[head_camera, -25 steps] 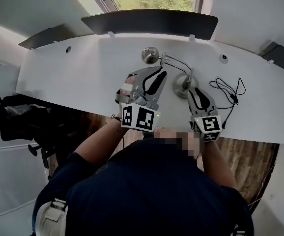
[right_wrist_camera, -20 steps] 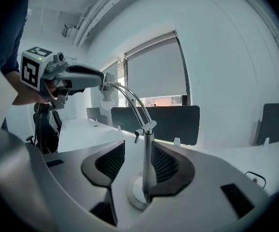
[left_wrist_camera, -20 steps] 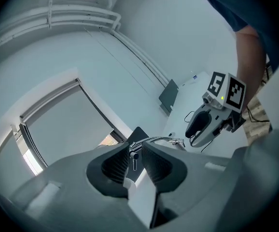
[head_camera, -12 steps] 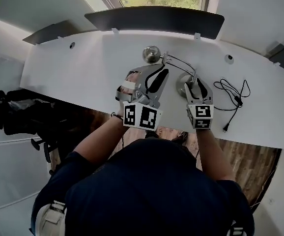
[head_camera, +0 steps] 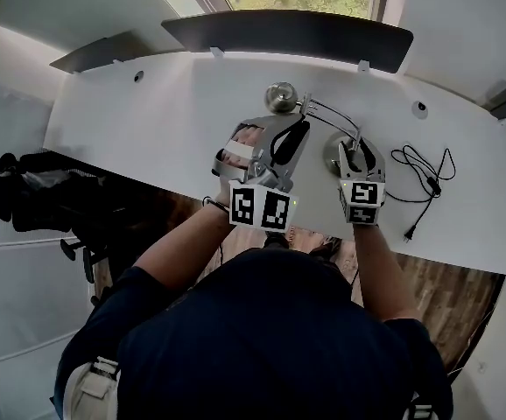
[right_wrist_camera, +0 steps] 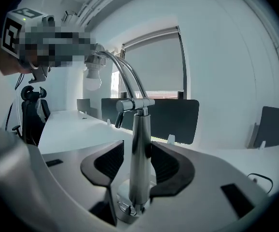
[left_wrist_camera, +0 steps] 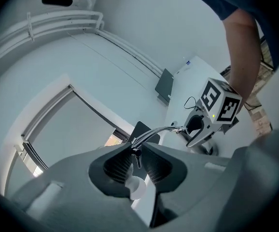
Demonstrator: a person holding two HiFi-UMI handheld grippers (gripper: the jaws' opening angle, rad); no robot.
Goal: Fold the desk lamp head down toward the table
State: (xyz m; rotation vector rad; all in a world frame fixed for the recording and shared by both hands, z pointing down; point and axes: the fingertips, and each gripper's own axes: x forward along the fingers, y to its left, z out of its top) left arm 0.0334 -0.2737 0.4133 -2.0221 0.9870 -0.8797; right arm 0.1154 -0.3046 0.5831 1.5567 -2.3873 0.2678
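Left gripper [head_camera: 292,134] clamping the neck [left_wrist_camera: 136,154] just behind the lamp head [head_camera: 281,97], which is hanging above the desk [head_camera: 165,121]. Right gripper [head_camera: 358,151] straddling the upright post [right_wrist_camera: 140,149]; jaws have just been closing, pads not yet pressing.

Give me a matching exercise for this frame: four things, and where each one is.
Things: 1 lamp post; 2 light bulb; 3 power cable; 4 partition screen.
Places: A loose on the desk, toward its right end; B along the desk's far edge; C between the fingers of the right gripper; D under the lamp head, which the left gripper grips.
Pairs: 1-C, 2-D, 3-A, 4-B.
The right gripper's fingers have just been closing, not yet clamping the post.
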